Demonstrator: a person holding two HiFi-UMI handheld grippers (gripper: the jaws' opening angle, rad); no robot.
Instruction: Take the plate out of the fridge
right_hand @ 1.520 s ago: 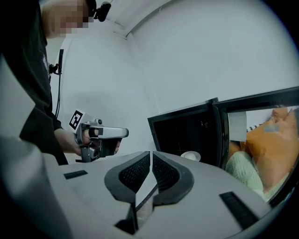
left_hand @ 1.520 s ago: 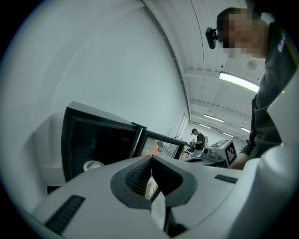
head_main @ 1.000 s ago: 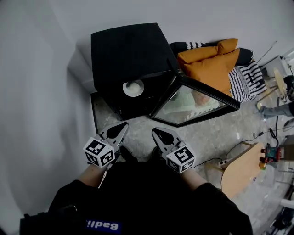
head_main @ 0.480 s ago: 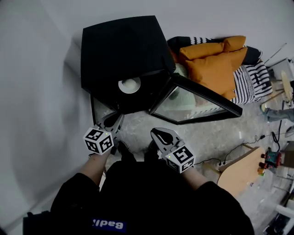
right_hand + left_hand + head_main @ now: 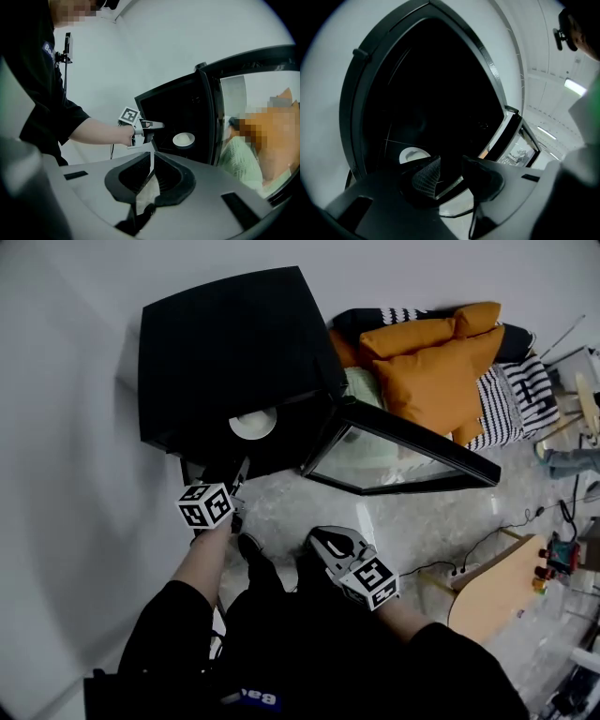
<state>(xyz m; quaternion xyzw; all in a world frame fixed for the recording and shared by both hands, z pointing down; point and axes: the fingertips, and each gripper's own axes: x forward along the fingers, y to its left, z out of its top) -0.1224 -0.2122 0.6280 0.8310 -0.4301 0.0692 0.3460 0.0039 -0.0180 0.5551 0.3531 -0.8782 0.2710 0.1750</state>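
Note:
A small white plate lies on a shelf inside the black fridge, whose glass door stands swung open to the right. My left gripper reaches toward the fridge opening, just short of the plate. Its jaws have just been opening and nothing is between them. In the left gripper view the plate shows beyond the left gripper, apart from it. My right gripper hangs back over the floor, shut and empty. The right gripper view shows the plate past the right gripper.
Orange cushions and striped fabric lie right of the fridge, behind the door. A wooden table and a cable on the stone floor are at the right. A white wall closes the left side.
The left gripper has moved forward and down to the fridge opening, and its jaws have parted. The right gripper has sunk a little and stayed shut.

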